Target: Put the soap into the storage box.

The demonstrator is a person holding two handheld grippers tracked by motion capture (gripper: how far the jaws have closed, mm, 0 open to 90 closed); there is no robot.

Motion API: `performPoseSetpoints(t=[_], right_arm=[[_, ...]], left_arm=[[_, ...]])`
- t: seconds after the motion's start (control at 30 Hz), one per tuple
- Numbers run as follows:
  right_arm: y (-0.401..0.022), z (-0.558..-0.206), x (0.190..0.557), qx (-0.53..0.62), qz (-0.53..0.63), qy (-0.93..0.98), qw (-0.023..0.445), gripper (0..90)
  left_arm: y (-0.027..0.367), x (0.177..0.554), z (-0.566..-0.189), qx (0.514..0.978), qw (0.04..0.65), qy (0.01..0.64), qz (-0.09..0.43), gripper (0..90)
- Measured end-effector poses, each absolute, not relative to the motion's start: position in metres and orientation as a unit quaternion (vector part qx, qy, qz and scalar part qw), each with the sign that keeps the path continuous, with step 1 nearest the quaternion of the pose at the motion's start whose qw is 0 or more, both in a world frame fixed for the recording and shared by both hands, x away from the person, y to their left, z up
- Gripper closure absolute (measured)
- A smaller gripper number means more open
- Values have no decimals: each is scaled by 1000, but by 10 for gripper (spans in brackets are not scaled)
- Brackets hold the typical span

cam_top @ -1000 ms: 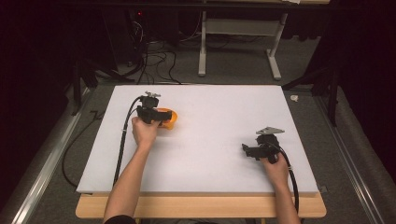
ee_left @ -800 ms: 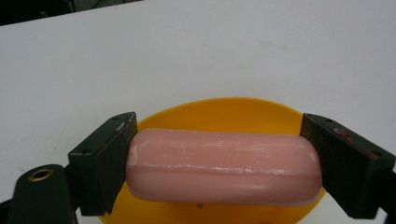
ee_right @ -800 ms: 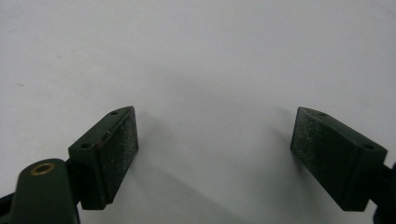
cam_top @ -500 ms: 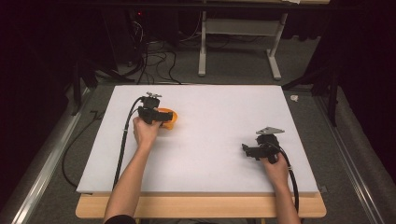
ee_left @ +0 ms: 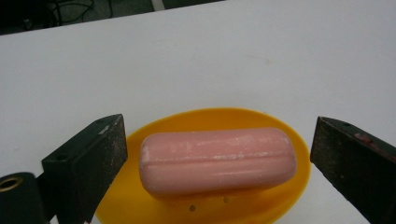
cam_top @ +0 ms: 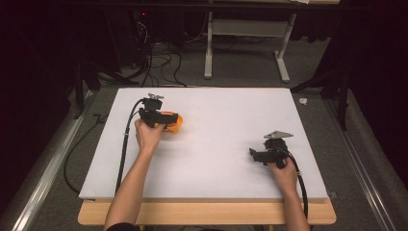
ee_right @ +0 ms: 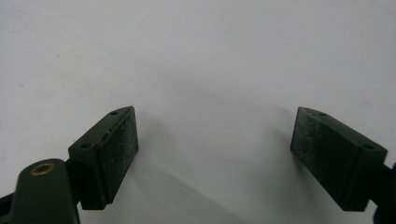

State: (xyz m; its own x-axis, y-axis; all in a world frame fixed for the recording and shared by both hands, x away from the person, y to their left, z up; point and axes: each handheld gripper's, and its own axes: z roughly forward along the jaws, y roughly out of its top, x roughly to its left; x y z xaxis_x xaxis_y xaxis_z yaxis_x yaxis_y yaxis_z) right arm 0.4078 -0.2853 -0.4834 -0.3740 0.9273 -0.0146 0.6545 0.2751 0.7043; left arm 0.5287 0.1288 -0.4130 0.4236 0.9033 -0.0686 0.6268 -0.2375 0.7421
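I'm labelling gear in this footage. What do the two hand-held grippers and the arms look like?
Both hand-held grippers, left and right, are black with blocky, scuffed jaws and a brass-coloured eyelet near one jaw. Each trails a black cable; the right carries a grey three-cornered plate. The forearms are bare, without sleeves.

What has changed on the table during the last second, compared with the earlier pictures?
Nothing has visibly changed. The left claw stays open around the pink soap in the yellow dish, not gripping it. The right claw stays open over the bare white table, on the same spot near the right edge.
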Motion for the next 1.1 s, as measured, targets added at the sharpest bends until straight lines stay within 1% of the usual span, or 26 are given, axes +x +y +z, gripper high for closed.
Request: performPoseSetpoints(t=[0.33,0.57,0.67,1.1], right_arm=[[-285,-483,408,515,312,768,219,155],[-285,-483,408,515,311,768,218,155],[-285,-483,408,514,311,769,219,155],[-285,-483,408,514,311,769,218,154]], left_arm=[[132,518,-399,763,373,487,203,64],[133,504,-391,770,381,467,211,72],[135,499,-391,768,388,464,211,88],[146,479,-387,762,402,458,218,93]])
